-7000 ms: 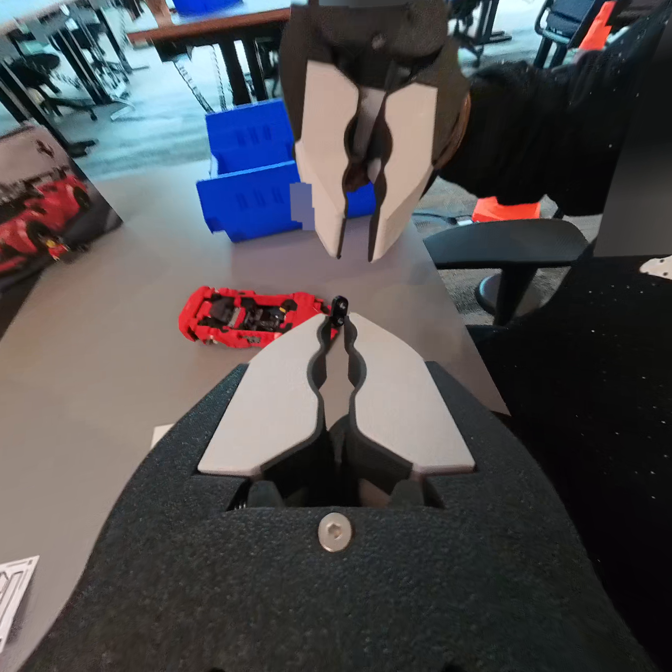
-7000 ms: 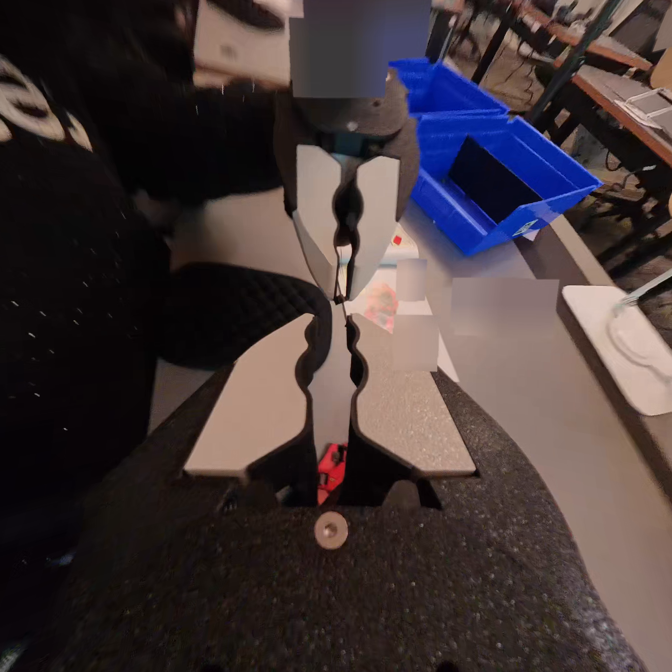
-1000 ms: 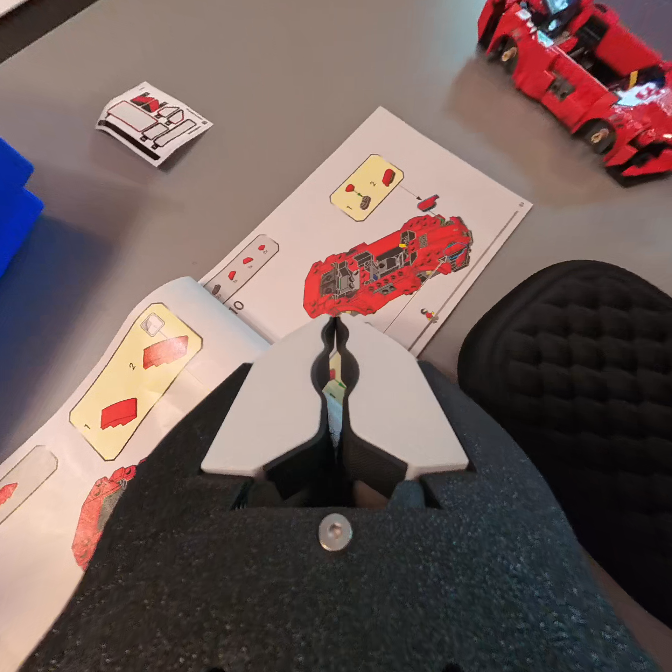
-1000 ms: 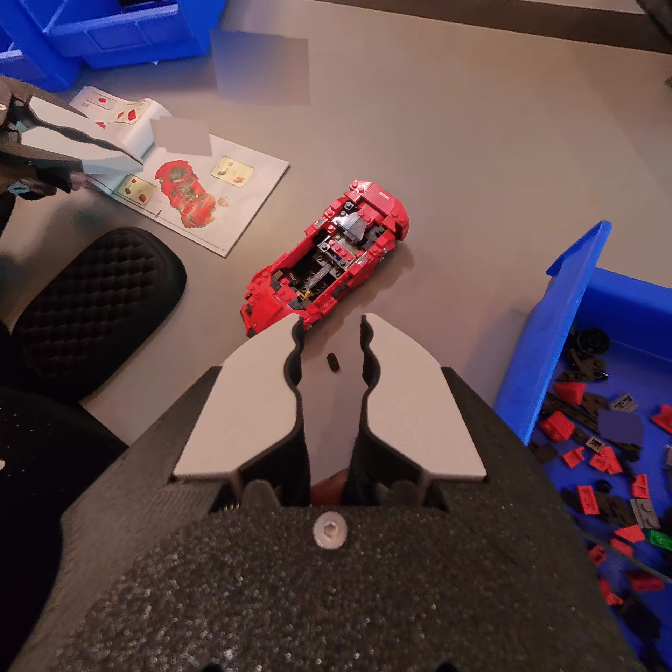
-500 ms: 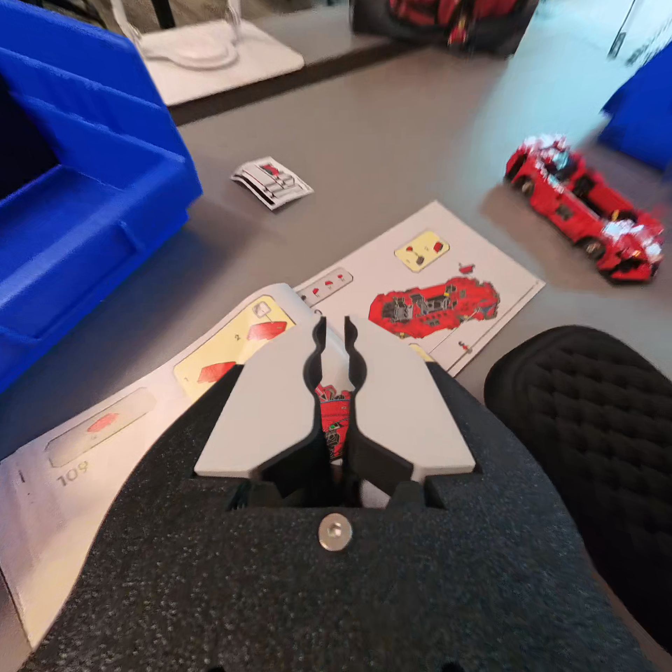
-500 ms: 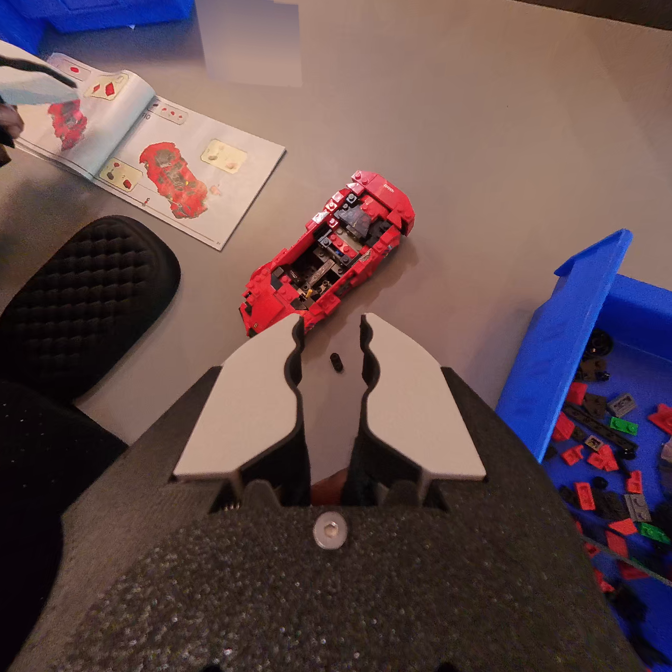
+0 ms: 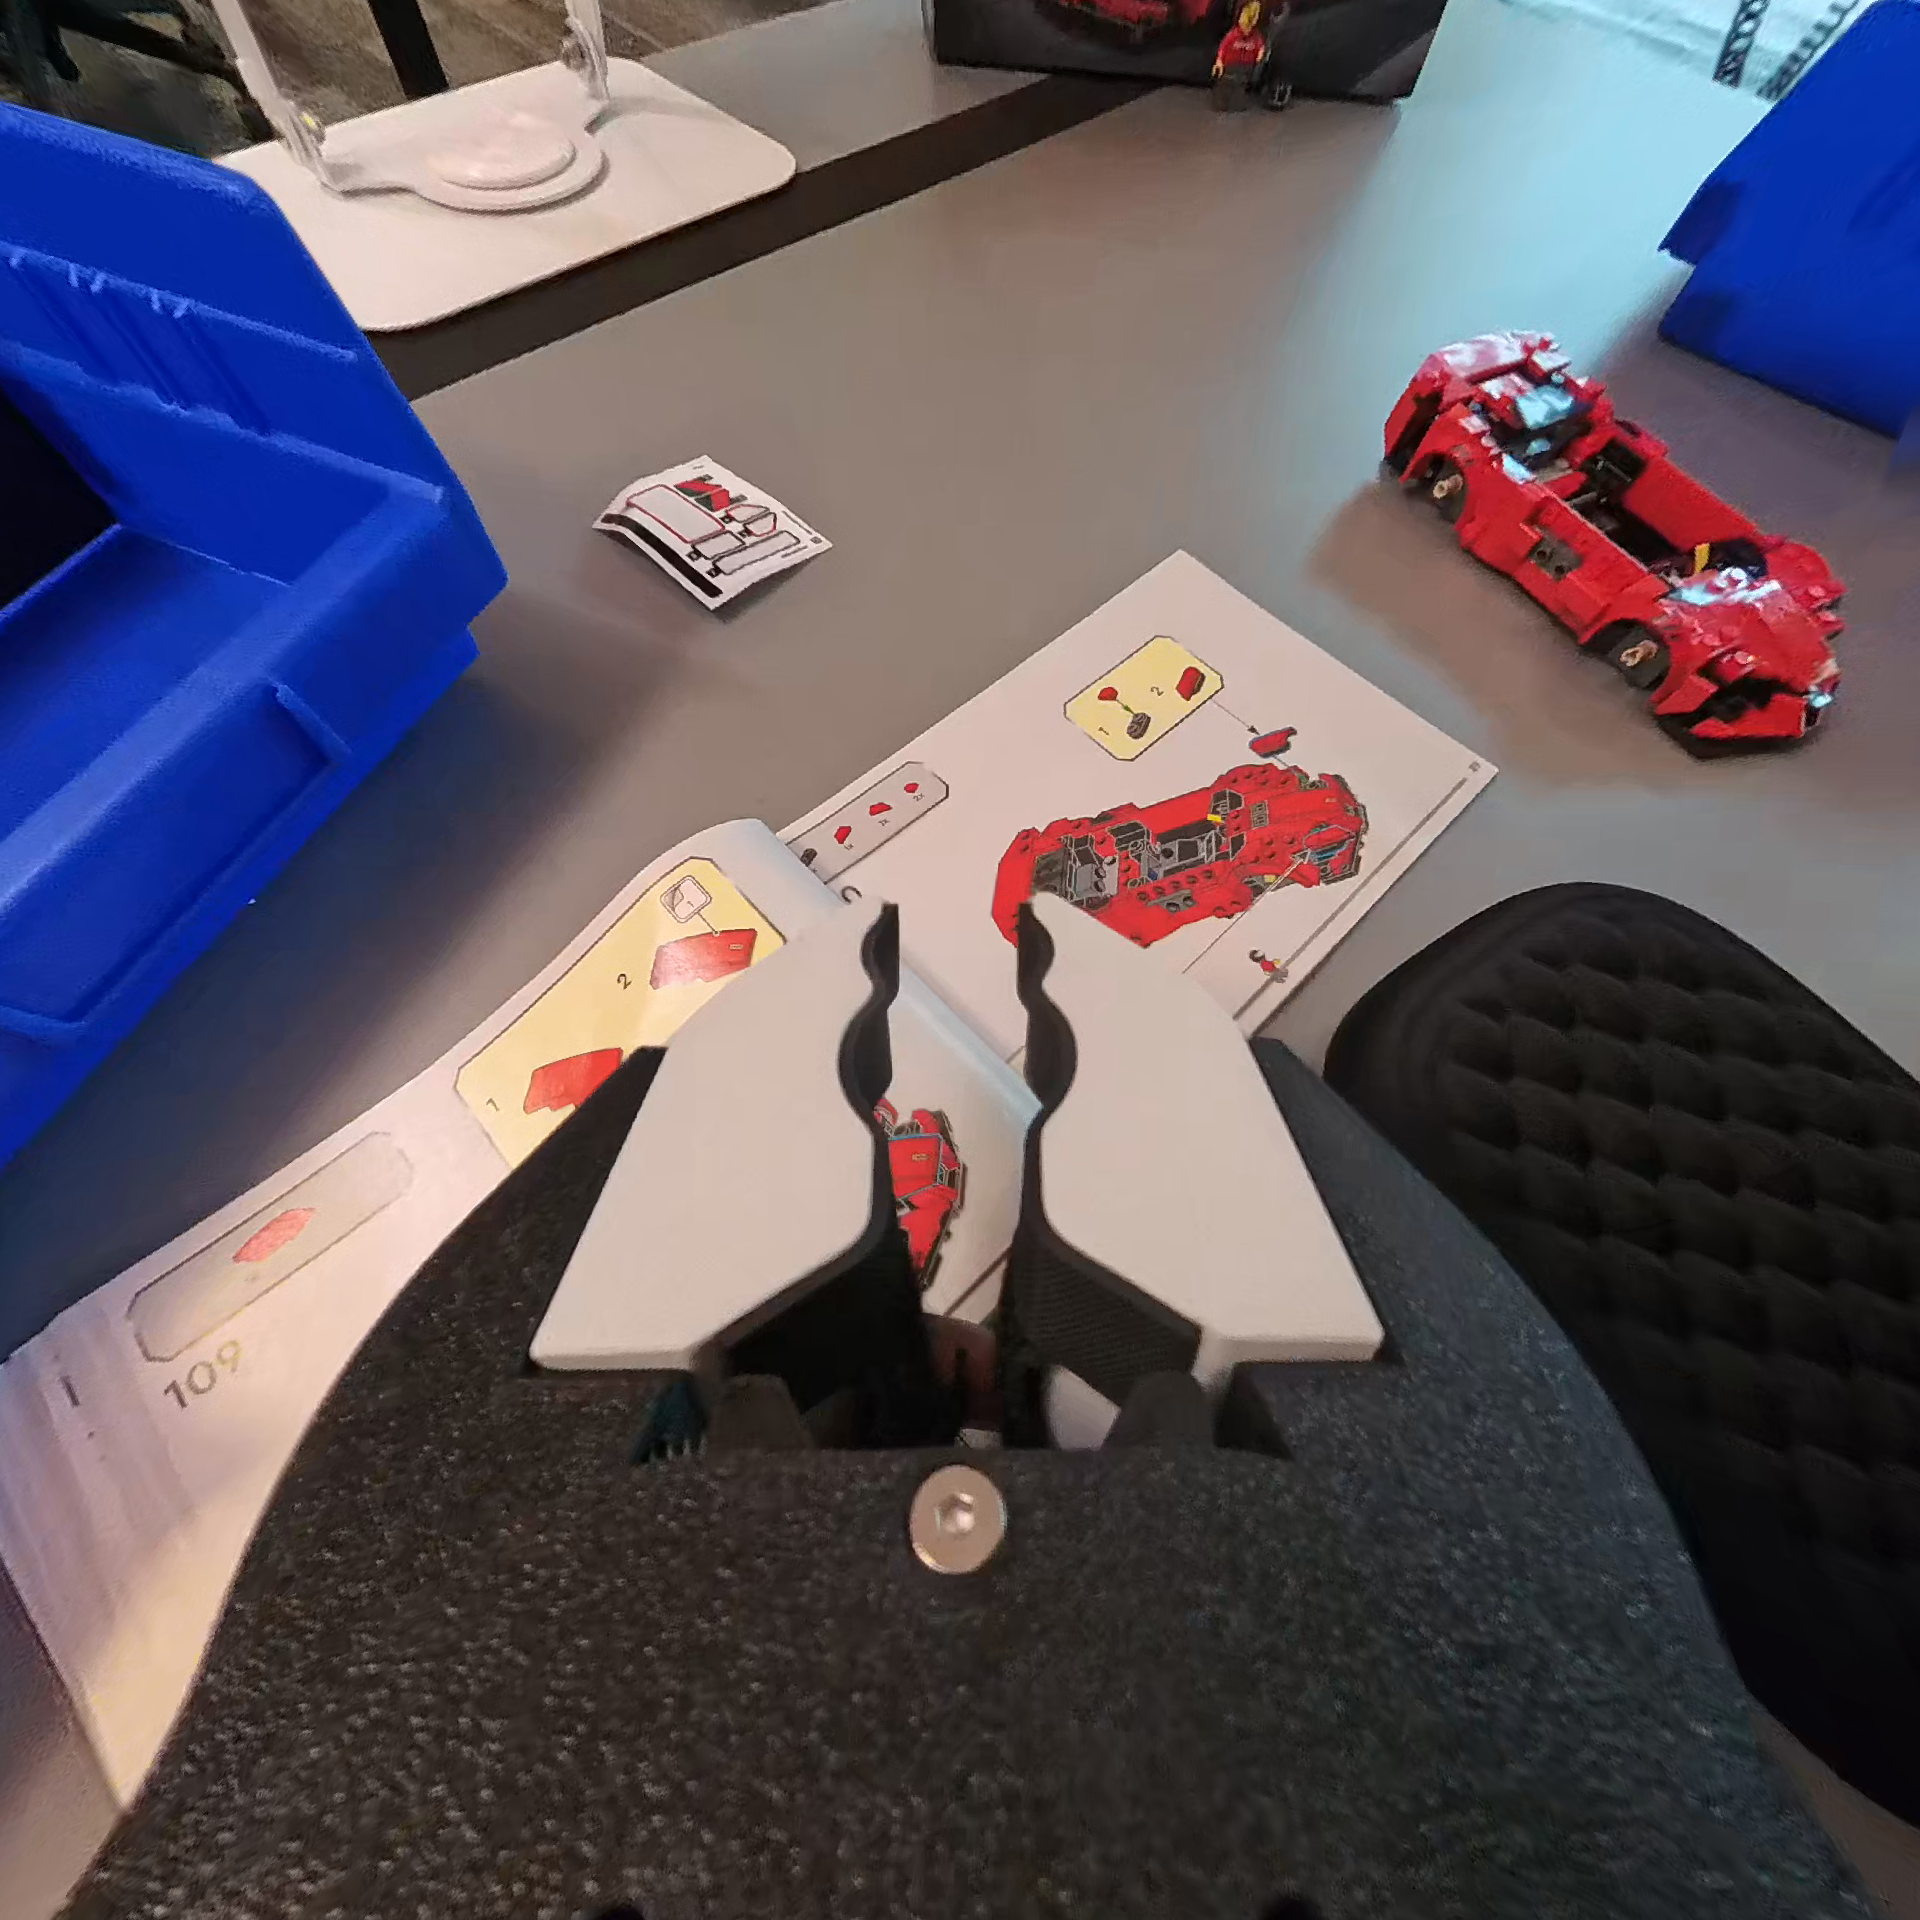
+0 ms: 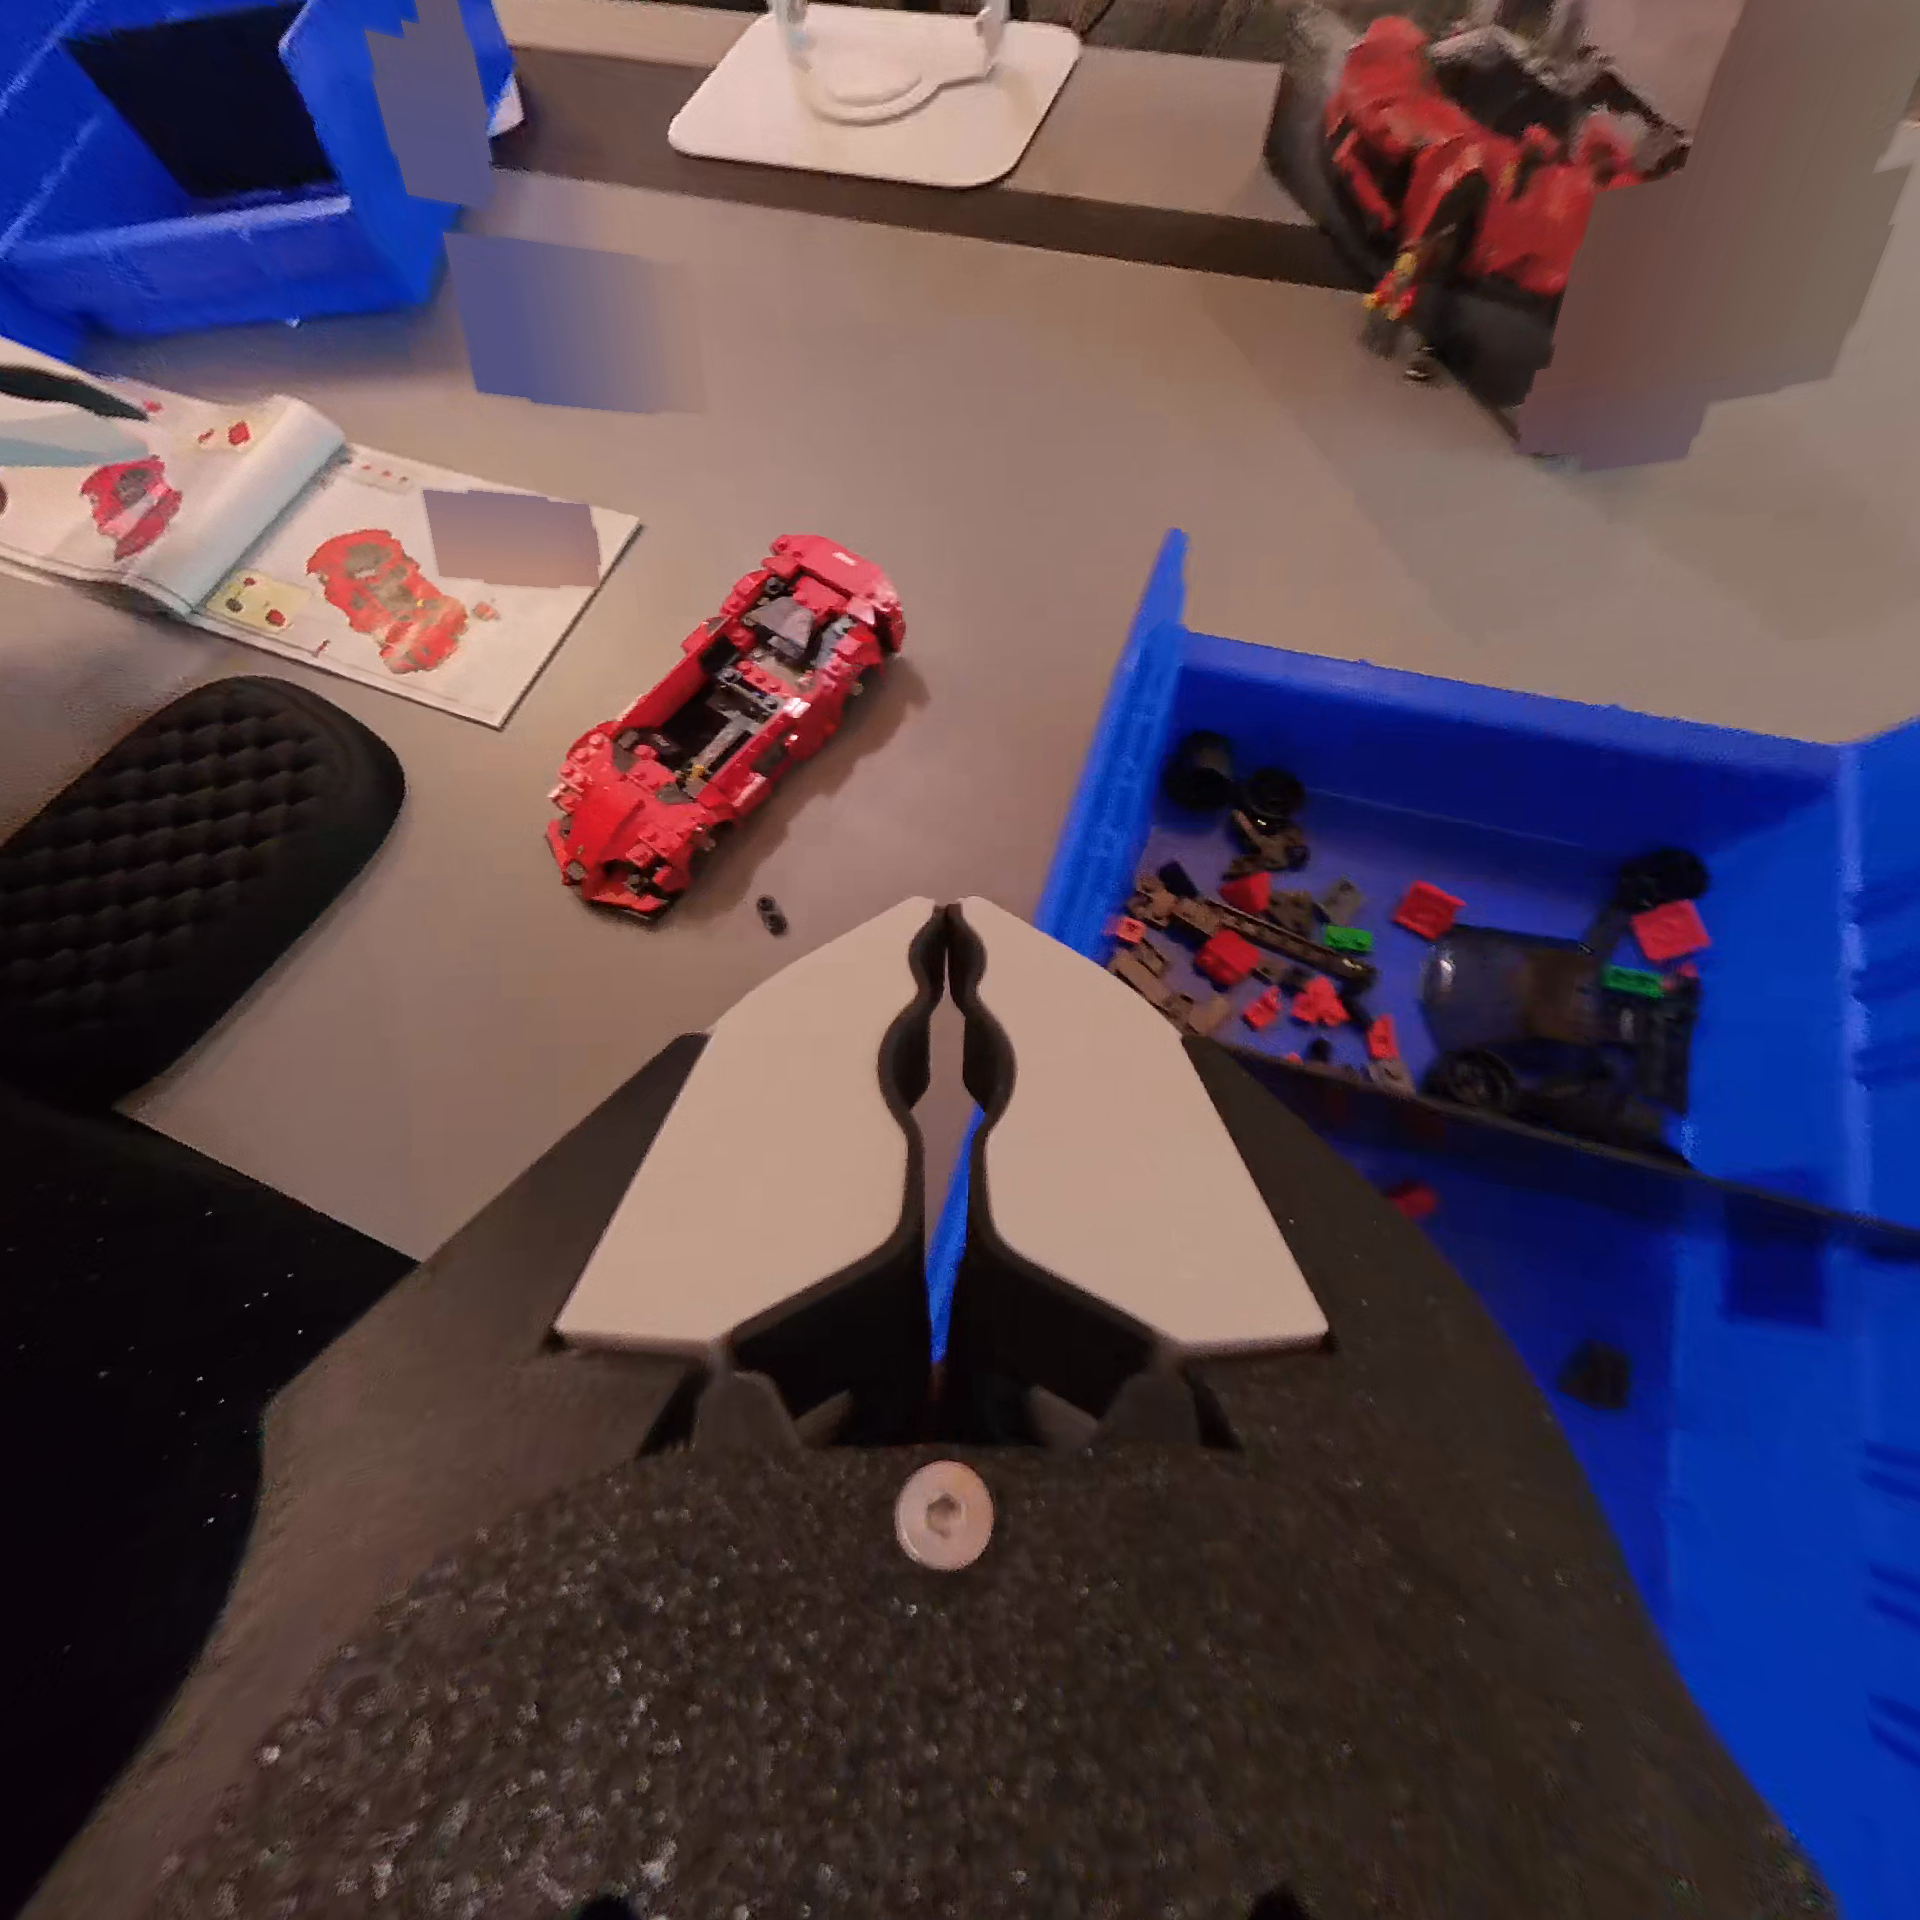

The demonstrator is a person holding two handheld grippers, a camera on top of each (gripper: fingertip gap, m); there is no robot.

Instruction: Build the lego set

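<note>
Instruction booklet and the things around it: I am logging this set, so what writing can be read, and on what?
I do not copy writing; it stands here.
Instruction booklet: step numbers on open pages.
Sticker sheet: too small to read.
Red car: small mark, blurred.

One red lego car sits ahead-left of the right jaws, one small black piece just before them. One open instruction booklet, one sticker sheet, two blue bins, one white stand base.
</note>
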